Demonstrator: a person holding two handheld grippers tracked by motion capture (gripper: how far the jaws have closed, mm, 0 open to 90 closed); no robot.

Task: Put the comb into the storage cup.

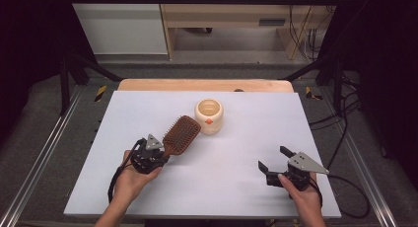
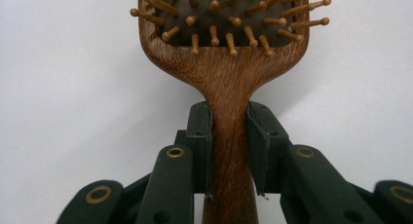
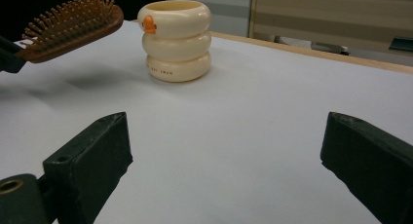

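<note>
A brown wooden paddle hairbrush (image 1: 181,133) is held above the white table, bristles up, its head pointing toward a cream ribbed cup (image 1: 209,116) with an orange mark. My left gripper (image 1: 156,155) is shut on the brush handle (image 2: 229,151); both jaws press its sides just below the head. In the right gripper view the hairbrush (image 3: 73,27) hovers at upper left, casting a shadow, with the cup (image 3: 176,40) just beyond it. My right gripper (image 1: 274,160) rests near the table's front right, open, with nothing between its jaws (image 3: 224,156).
The white table (image 1: 246,138) has a wooden strip along its far edge. Metal rails run down both sides. Cables trail on the floor at right. Shelving stands behind the table.
</note>
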